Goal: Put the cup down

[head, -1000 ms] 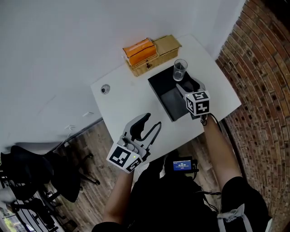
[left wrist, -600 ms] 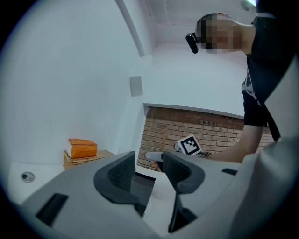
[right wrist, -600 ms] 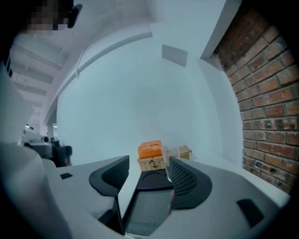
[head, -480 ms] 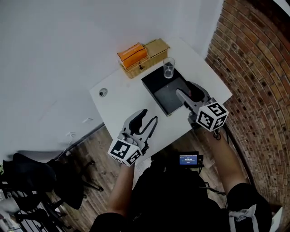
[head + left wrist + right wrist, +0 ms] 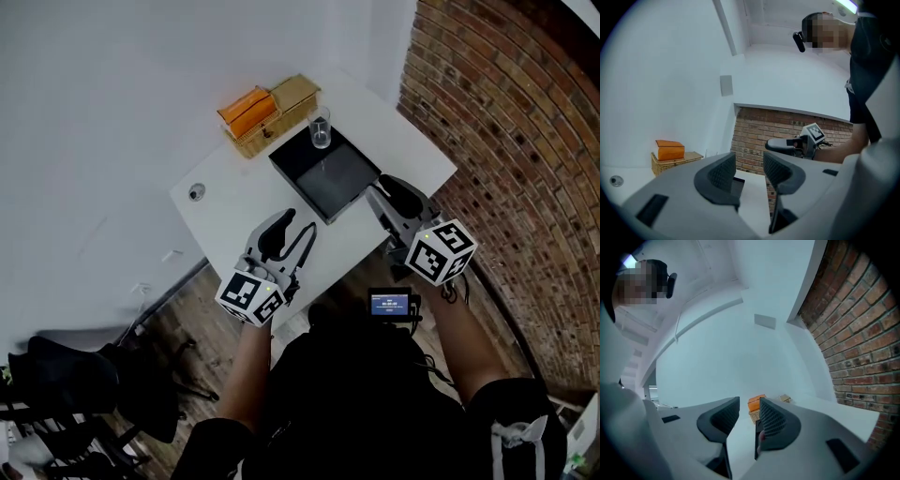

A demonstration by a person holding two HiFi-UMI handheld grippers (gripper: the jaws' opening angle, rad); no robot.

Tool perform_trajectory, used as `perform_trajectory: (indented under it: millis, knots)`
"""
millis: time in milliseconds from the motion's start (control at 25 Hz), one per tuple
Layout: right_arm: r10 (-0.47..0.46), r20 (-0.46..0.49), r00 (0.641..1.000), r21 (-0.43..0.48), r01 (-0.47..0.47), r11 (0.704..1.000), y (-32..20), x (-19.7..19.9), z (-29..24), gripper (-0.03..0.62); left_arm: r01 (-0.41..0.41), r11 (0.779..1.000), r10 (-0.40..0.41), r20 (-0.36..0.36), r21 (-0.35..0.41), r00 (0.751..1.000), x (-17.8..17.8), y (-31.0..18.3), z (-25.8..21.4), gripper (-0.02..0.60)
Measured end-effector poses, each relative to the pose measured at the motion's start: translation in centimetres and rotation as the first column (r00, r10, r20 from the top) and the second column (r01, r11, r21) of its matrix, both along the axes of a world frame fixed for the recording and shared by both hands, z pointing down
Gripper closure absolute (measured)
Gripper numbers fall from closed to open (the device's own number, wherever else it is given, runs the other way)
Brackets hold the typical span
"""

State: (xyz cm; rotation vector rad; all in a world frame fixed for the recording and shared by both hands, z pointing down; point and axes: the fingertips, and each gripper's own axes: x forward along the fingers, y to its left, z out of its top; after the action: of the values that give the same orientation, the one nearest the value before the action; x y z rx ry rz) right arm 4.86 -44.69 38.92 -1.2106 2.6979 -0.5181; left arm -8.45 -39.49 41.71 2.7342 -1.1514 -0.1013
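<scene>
– my right claw [image 5: 749, 412] has just been closing. its jaws now stand a narrow gap apart and grip nothing; only the far basket [image 5: 251, 142] shows through the gap.
– and your other one?
– my left claw [image 5: 749, 165] is open wider, pads well apart, and it holds nothing either. both claws point level over the near edge of the white table [image 5: 230, 202], left one at about 9 o'clock from the right.
– so where is the cup [image 5: 320, 128]?
– it stands upright on the far corner of the black tray [image 5: 330, 178], clear glass, free of both claws. seen from my head, it sits between 10 and 11 o'clock from my right claw and just past 12 o'clock from my left, well apart from each.
– what is round it?
– the basket is just beside it at about 9 o'clock, with an orange box [image 5: 246, 108] in it and a tan box [image 5: 293, 93] next to that. the brick wall [image 5: 497, 141] runs along the table at 3 o'clock.
– is the tray touching your right claw?
– from above its near corner lies close to the jaw tips; whether they touch i cannot tell.
</scene>
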Motion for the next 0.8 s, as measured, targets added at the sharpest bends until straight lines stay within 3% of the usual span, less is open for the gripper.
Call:
perform_trajectory:
  millis: [120,400,800]
  knots:
    - [0.04,0.015,0.999,-0.025,-0.039,0.999,1.4,0.6,0.7,0.501,-0.012,1.0,0.012,-0.001,-0.004,1.0,0.5,0.2,0.1,0.396]
    - [0.075,0.044,0.996,-0.057,-0.072,0.996,2.7,1.8,1.7,0.517,-0.03,1.0,0.03,-0.003,0.006,1.0,1.3,1.0,0.1,0.43]
    - [0.054,0.001,0.999,-0.047,-0.054,0.997,2.8,0.6,2.0,0.545,-0.023,0.999,0.024,-0.036,0.027,0.999,1.6,1.6,-0.3,0.572]
